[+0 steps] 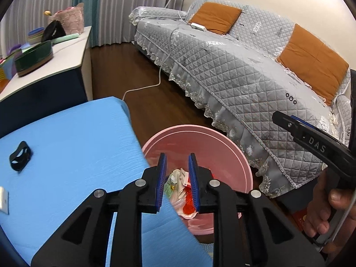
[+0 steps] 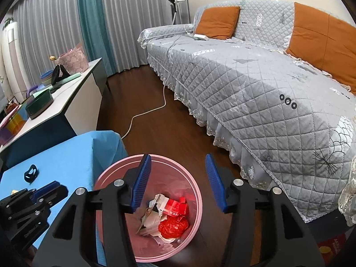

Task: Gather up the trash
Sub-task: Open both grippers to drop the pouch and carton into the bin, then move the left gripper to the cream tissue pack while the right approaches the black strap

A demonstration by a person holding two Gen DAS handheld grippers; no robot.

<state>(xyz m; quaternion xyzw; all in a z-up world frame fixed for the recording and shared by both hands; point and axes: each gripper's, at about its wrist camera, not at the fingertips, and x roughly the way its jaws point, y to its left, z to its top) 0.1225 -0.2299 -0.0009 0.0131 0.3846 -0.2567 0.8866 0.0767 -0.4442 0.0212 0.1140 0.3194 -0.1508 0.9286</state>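
Note:
A pink bin (image 1: 222,140) (image 2: 193,178) stands on the floor beside the blue-covered table (image 1: 66,151) (image 2: 66,155). It holds crumpled paper, a red-and-white carton and red wrappers (image 2: 171,215) (image 1: 184,191). My left gripper (image 1: 177,162) hovers over the table edge and bin, its jaws a narrow gap apart and empty. My right gripper (image 2: 178,162) is open and empty right above the bin; it also shows at the right of the left wrist view (image 1: 311,142). A black strap loop (image 1: 20,159) (image 2: 31,173) lies on the table.
A grey quilted sofa (image 1: 244,71) (image 2: 255,84) with orange cushions runs along the right. A white cable (image 1: 144,86) trails over the wooden floor. A white sideboard (image 1: 55,57) with a green tin and baskets stands at the left. A white card (image 1: 3,200) lies at the table's left.

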